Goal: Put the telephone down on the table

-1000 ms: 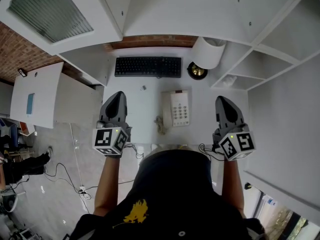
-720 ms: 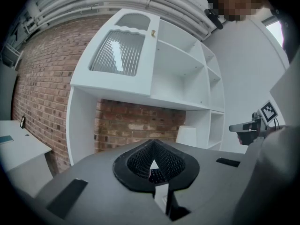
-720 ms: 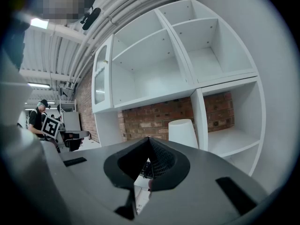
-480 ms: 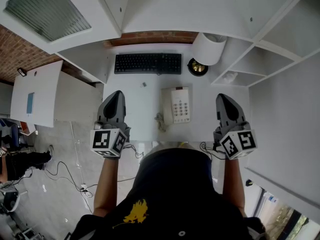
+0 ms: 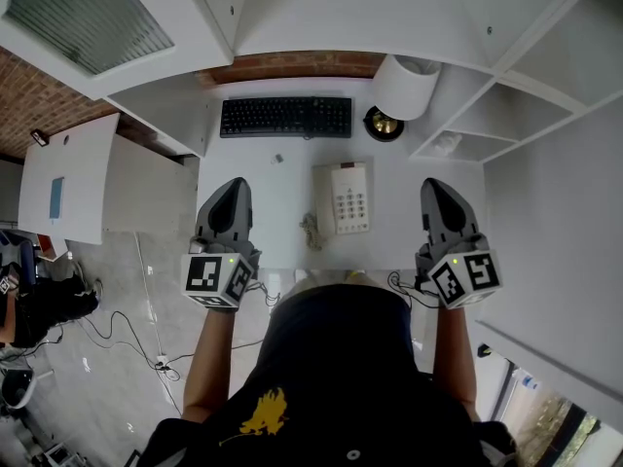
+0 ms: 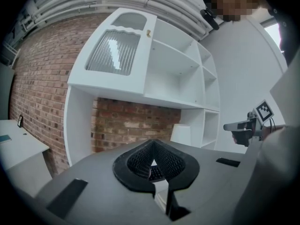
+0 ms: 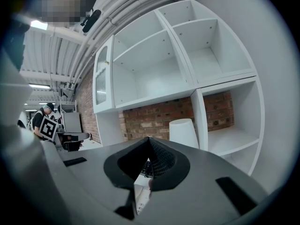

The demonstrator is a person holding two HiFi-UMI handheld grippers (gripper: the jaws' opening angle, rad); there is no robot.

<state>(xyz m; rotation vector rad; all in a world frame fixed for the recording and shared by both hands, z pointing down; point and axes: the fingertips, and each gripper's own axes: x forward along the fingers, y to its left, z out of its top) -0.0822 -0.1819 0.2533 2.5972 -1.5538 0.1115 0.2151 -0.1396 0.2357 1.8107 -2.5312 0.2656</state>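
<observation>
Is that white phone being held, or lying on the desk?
Lying down. The phone rests flat on the desk, face up; the left gripper and right gripper flank it, shut and empty.

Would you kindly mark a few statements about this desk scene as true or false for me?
1. The telephone lies on the table, between the two grippers. True.
2. The left gripper is shut on the telephone's handset. False: its jaws are together on nothing, and it is well clear of the telephone, to its left.
3. The keyboard sits beyond the telephone, towards the brick wall. True.
4. The right gripper has its jaws wide apart. False: they are together, with nothing between them.
</observation>
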